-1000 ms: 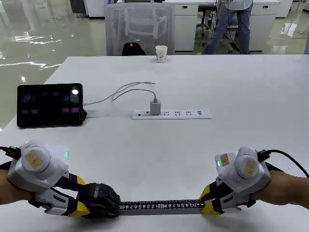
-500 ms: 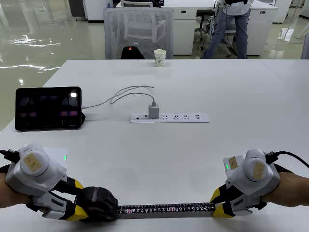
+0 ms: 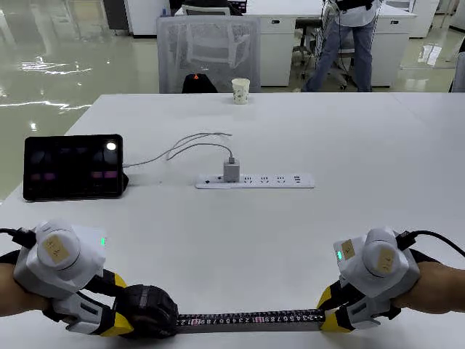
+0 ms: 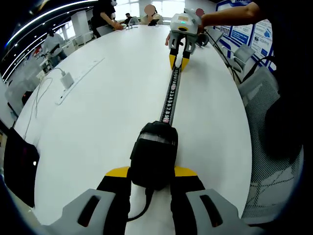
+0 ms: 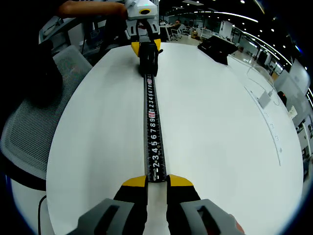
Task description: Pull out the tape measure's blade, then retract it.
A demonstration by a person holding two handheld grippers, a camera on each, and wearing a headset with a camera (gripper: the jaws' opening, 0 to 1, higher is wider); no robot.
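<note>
My left tongs (image 4: 152, 172) pinch the black tape measure case (image 4: 155, 154) by its two sides at the lower left of the head view, where the case sits on the white bench (image 3: 290, 240). From it the dark blade (image 5: 152, 127), printed with pale numerals, lies flat along the bottom edge of that view and reaches my right tongs (image 5: 156, 182) at the lower right. Their yellow tips are closed on the blade's end. In the right gripper view the blade runs straight up the middle of the frame to the case. Higher in the head view, well apart from the tape, a white power strip (image 3: 254, 180) lies at centre, a dark tablet (image 3: 73, 166) stands at left, and a small paper cup (image 3: 240, 90) sits at top centre.
</note>
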